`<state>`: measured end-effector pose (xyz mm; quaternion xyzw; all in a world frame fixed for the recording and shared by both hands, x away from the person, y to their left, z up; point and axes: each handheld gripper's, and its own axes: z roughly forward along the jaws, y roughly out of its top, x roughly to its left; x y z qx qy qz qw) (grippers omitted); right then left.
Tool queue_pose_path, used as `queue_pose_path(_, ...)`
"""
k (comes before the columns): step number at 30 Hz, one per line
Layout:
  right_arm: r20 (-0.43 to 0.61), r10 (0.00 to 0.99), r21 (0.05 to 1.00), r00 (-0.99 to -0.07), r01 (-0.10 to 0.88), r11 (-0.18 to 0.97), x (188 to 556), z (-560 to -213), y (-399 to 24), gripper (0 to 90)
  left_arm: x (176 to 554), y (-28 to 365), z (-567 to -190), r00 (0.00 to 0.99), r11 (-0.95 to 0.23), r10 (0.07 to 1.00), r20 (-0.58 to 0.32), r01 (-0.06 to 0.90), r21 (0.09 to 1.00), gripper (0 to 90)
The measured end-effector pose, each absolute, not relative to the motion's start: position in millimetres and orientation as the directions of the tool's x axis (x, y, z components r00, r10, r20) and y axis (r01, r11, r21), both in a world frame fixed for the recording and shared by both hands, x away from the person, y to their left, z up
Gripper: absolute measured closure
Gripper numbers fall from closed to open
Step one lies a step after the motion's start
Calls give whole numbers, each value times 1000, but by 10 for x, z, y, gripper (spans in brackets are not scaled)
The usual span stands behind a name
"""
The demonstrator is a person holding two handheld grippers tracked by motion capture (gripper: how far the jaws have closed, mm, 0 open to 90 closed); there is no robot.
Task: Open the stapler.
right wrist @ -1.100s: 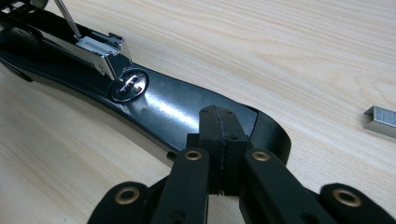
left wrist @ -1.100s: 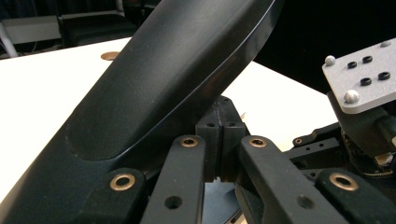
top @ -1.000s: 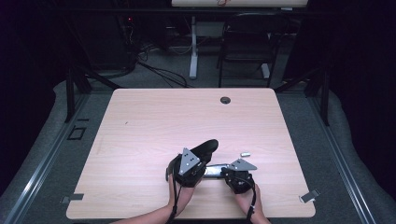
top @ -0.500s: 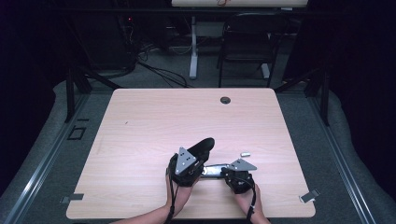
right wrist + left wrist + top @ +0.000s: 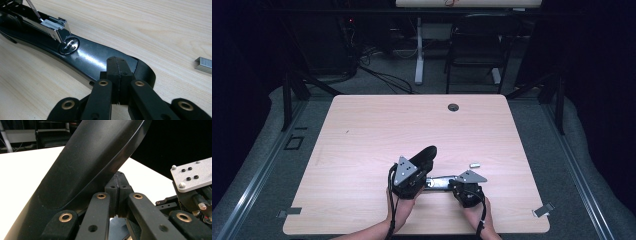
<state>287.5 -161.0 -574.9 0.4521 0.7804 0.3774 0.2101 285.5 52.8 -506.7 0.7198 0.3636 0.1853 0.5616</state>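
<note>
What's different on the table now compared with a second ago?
The stapler's black lid, swung up and open, has shifted a little lower along with the left gripper. The right gripper stayed on the stapler's base, both grippers remain shut, and the strip of staples lies where it was on the table.

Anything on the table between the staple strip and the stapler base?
Nothing: in the right gripper view, bare wood separates the staple strip from the stapler base.

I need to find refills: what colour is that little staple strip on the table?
Silver-grey metal; the staple strip shows best in the right gripper view.
</note>
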Motion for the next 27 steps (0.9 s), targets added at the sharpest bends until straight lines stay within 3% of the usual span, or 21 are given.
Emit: queue_pose_path(27,6,858,770,-514,550,324,2886,-5737,-1615,900,2820,792,-4935,641,-78,755,-138,297,952,900)
